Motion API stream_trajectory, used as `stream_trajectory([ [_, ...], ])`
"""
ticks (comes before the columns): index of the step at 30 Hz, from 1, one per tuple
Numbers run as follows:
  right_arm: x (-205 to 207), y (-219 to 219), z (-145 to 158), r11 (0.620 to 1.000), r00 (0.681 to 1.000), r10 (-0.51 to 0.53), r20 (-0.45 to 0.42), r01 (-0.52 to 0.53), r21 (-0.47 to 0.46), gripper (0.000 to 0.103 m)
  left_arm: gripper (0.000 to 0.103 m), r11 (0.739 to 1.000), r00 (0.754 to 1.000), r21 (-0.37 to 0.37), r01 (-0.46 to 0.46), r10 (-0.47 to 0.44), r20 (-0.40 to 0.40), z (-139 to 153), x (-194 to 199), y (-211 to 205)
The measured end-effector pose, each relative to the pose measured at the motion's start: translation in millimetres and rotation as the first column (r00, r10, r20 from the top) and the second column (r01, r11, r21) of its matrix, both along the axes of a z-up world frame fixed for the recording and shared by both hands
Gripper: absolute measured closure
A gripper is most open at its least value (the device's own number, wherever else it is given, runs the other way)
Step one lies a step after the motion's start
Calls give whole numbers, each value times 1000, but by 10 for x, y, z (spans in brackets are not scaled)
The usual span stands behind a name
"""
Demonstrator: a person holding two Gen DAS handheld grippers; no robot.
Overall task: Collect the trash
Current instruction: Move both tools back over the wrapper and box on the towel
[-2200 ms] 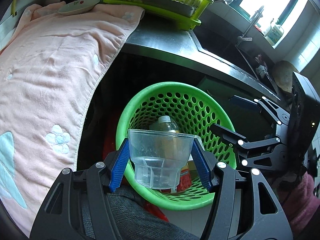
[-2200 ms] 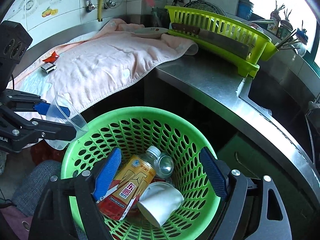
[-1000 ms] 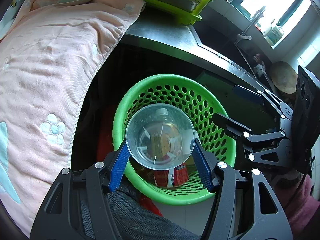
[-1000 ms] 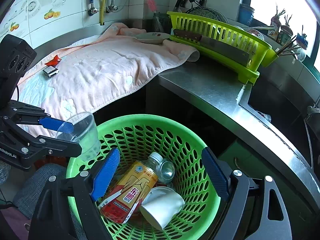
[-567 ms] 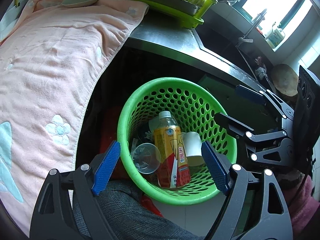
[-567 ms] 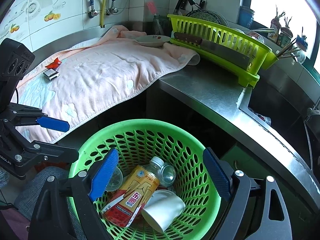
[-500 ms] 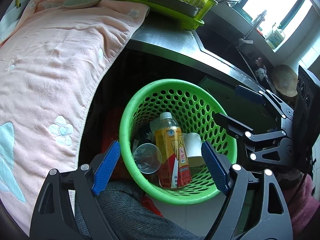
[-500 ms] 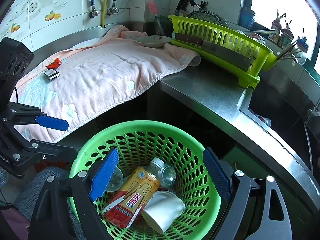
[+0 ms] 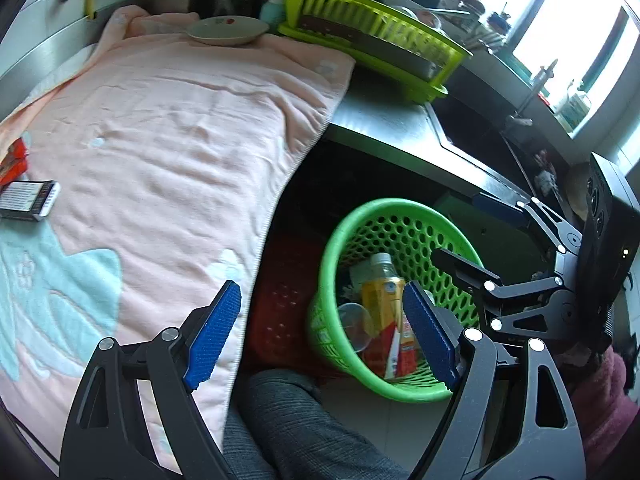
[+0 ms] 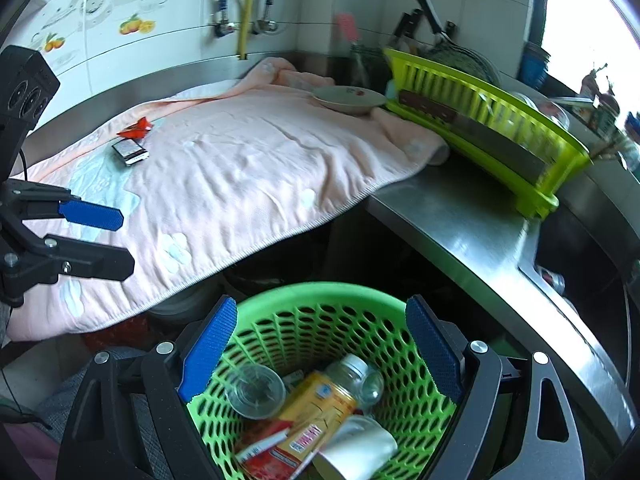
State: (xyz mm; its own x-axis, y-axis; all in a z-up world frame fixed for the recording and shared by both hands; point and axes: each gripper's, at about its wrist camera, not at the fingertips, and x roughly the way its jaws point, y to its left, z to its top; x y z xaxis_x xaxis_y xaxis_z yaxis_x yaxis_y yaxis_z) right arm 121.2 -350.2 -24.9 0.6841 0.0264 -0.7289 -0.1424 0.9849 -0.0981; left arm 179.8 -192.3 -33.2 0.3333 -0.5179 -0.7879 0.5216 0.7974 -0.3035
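Observation:
A green perforated basket (image 9: 344,232) (image 10: 320,294) stands on the floor below the counter. In it lie a clear plastic cup (image 10: 254,396) (image 9: 354,322), a yellow drink bottle (image 10: 320,404) (image 9: 382,300) and a white paper cup (image 10: 356,446). My left gripper (image 9: 320,332) is open and empty, between the towel's edge and the basket. My right gripper (image 10: 320,356) is open and empty over the basket. A small dark box (image 9: 28,200) (image 10: 130,152) and a red wrapper (image 10: 136,128) (image 9: 12,158) lie on the pink towel (image 9: 172,140) (image 10: 248,160).
A yellow-green dish rack (image 10: 484,120) (image 9: 372,48) and a shallow bowl (image 10: 348,98) (image 9: 228,30) stand at the back of the steel counter (image 10: 464,216). A sink (image 9: 480,120) lies to the right. A knee in grey fabric (image 9: 288,420) is under the left gripper.
The left gripper opened and dropped the clear cup into the basket, then swung left toward the towel. The right gripper rose and pulled back a little.

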Motion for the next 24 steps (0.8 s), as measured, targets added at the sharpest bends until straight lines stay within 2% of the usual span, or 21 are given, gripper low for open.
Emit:
stream_trajectory([
  [12,403,493,125,992,992,126,-2,-126,-7,20,21,991,991,14,-132,131,30,120,178,550],
  [17,626,736,174,983,983,185,-13,-185,13,20,21,976,975,33,-215,213,61,225,285,883],
  [24,962,1187,185,958,957,287,-47,-285,39,20,21,942,941,60,-331,325,101,375,473,1424],
])
